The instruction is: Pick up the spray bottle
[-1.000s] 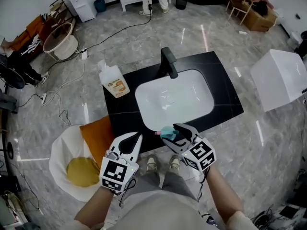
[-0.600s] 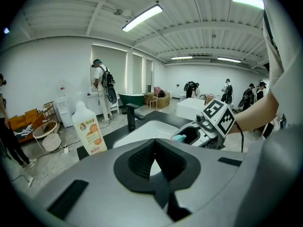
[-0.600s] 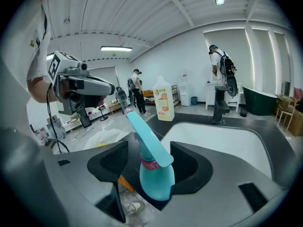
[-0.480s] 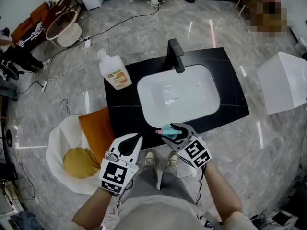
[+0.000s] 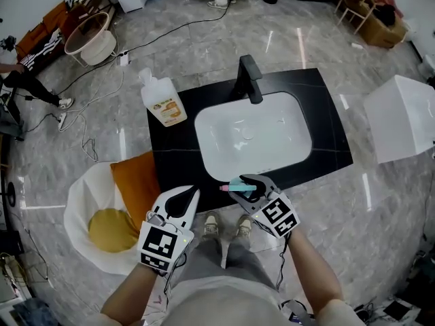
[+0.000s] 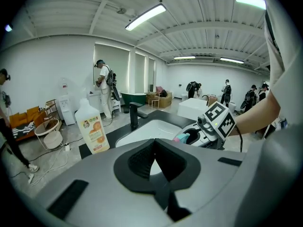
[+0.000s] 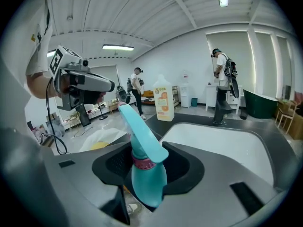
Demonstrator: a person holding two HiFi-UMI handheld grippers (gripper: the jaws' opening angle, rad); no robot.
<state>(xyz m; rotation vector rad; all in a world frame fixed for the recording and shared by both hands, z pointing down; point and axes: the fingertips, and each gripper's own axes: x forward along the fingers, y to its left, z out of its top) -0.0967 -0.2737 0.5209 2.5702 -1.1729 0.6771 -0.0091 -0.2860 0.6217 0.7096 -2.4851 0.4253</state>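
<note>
**A:** From the head view, where is the task's thing?

**B:** The teal plastic spray bottle (image 5: 238,185) is at the front edge of the black stone counter (image 5: 170,168), just in front of the white oval basin (image 5: 251,134). The right gripper (image 5: 242,187) has it between its jaws. A second ago they stood wider around the bottle, and they have just been closing.

**A:** And the left gripper (image 5: 194,193)?

**B:** It is beside the right one, much where it was, with its tips together.

**A:** What about the left gripper view?

**B:** Its jaws meet at the tip with nothing between them. Beyond them the bottle's teal head shows inside the right gripper. The white detergent jug with the orange label (image 6: 93,129) stands at the left.

**A:** And the right gripper view?

**B:** The bottle (image 7: 147,174) is nearly upright and wears a pink collar. Both black pads press on its neck. I cannot tell whether its base rests on the counter.
</note>
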